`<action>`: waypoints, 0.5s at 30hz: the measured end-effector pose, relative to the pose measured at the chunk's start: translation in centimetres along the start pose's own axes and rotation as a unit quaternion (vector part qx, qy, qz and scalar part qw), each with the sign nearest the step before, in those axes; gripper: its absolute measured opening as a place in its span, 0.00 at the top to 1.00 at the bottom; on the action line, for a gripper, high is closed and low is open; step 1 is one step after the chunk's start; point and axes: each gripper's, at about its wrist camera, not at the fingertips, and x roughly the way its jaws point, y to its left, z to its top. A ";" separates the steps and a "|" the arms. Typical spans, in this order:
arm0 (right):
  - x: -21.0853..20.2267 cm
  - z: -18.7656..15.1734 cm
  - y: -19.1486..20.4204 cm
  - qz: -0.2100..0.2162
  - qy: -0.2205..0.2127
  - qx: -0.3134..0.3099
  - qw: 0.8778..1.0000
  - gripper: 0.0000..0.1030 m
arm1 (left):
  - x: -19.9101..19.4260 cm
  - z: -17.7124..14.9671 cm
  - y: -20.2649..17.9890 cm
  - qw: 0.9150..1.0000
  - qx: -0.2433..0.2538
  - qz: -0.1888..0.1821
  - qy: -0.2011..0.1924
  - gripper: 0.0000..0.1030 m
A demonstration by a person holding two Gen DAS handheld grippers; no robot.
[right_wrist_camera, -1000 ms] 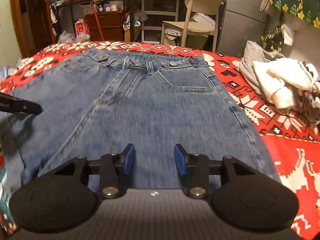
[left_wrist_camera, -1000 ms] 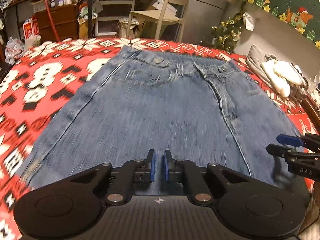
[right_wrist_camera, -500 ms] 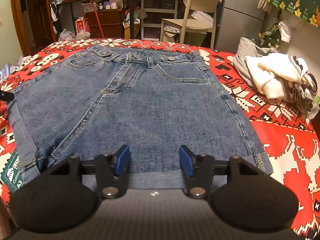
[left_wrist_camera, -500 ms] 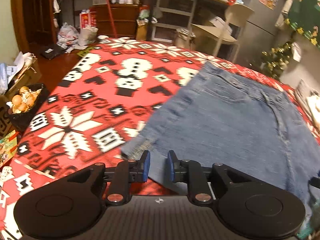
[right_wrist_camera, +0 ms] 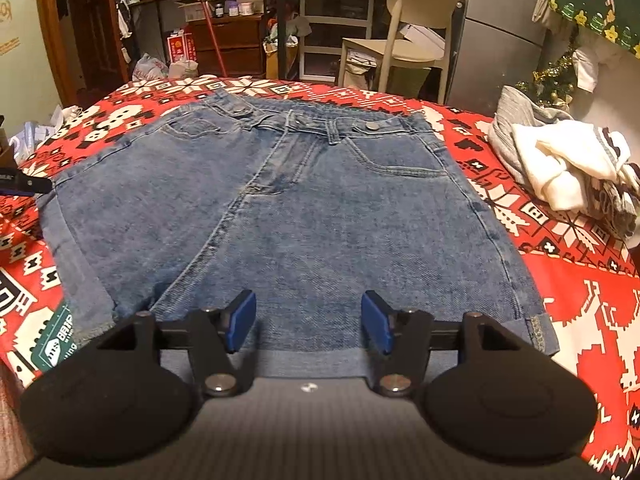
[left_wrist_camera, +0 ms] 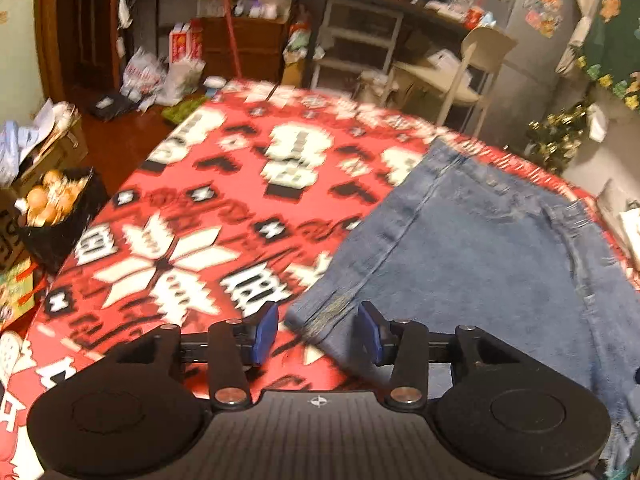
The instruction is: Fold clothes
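Firstly, left wrist view: left tongs [left_wrist_camera: 318,333] spread, jaws just widened, nothing pinched; the lower-left hem corner of the denim shorts [left_wrist_camera: 480,264] lies under the gap between the blue pads [left_wrist_camera: 266,330], untouched; shorts flat on the table [left_wrist_camera: 192,208] under a red patterned cloth; side seam runs from that corner up toward the waistband; wide bare cloth to the left of the shorts, reaching the table's left edge; black basket [left_wrist_camera: 52,216] of round items beyond that edge, on the floor side.

Right wrist view: right tongs [right_wrist_camera: 308,322] spread over the turned-up bottom hem, pinching nothing, jaws lately widening; shorts spread flat, waistband at the far side, both side edges exposed; heap of pale clothes [right_wrist_camera: 568,164] well apart on the right; strip of free cloth between it and the shorts; left tongs' tip shows at the left frame edge, at the shorts' left edge; chair [right_wrist_camera: 404,36] behind the table's far edge.
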 end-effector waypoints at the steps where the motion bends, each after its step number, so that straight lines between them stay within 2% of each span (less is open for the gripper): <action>1: -0.1 0.1 0.2 0.000 0.000 -0.001 1.000 0.38 | 0.0 -0.1 0.2 1.000 -0.004 -0.003 -0.001 0.57; 4: -0.5 0.3 0.7 0.002 -0.004 -0.003 1.000 0.35 | 0.0 -0.2 0.3 1.000 -0.009 -0.014 -0.004 0.62; 5: -0.7 0.3 0.9 0.004 -0.005 -0.005 1.000 0.34 | 0.0 -0.3 0.3 1.000 -0.009 -0.015 -0.006 0.70; 6: -0.8 0.3 1.1 0.005 -0.005 -0.006 1.000 0.34 | -0.1 -0.4 0.2 1.000 -0.005 -0.011 -0.008 0.73; 8: -0.9 0.3 1.5 0.006 -0.005 -0.008 1.000 0.33 | -0.1 -0.4 0.4 1.000 -0.005 -0.015 -0.012 0.73; 11: -1.0 0.3 1.9 0.012 -0.003 -0.003 1.000 0.32 | -0.3 -0.2 1.9 0.997 -0.049 -0.050 -0.012 0.73; 15: -1.2 0.3 2.6 0.018 -0.003 -0.005 1.000 0.31 | -0.1 0.1 4.1 0.988 -0.111 -0.104 -0.005 0.75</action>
